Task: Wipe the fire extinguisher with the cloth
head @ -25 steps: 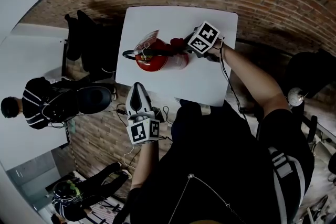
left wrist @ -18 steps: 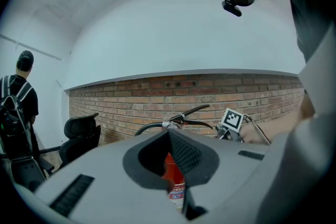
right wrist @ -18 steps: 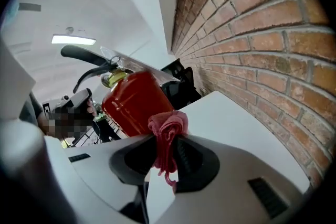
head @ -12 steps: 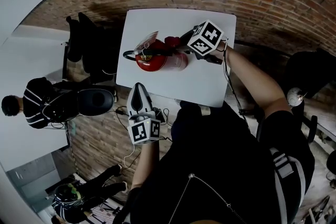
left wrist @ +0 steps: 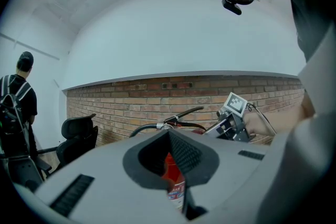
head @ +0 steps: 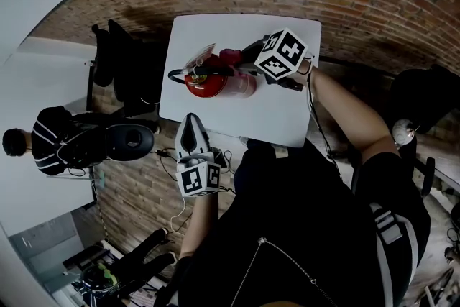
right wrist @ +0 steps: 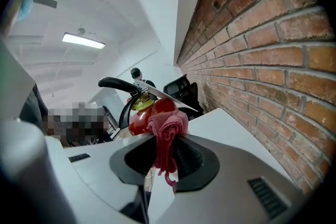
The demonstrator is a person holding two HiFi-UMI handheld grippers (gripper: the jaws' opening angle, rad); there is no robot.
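Head view: a red fire extinguisher [head: 210,83] stands upright on the white table [head: 287,118], toward the 9 o'clock side of the tabletop. The right gripper [head: 248,59] reaches it from 3 o'clock. The left gripper [head: 190,127] hangs at 6 o'clock, off the near table edge and apart from the cylinder.

In the right gripper view, the right gripper [right wrist: 163,157] has its jaws pinched on a bunched pink cloth [right wrist: 167,131]. The wad pokes out past the tips against the extinguisher's red shoulder [right wrist: 140,119], just below the black lever and the yellow-green valve collar. It looks to be touching, though the contact itself is hidden behind the cloth.

In the left gripper view, the left gripper [left wrist: 170,157] has its jaws pressed together on nothing, and the red body shows beyond them.

The wiping step seems to be under way at the top of the cylinder. The next move probably calls for dragging the cloth down and around the body while keeping the pinch firm. The free left gripper could steady the handle so the cylinder does not tip.
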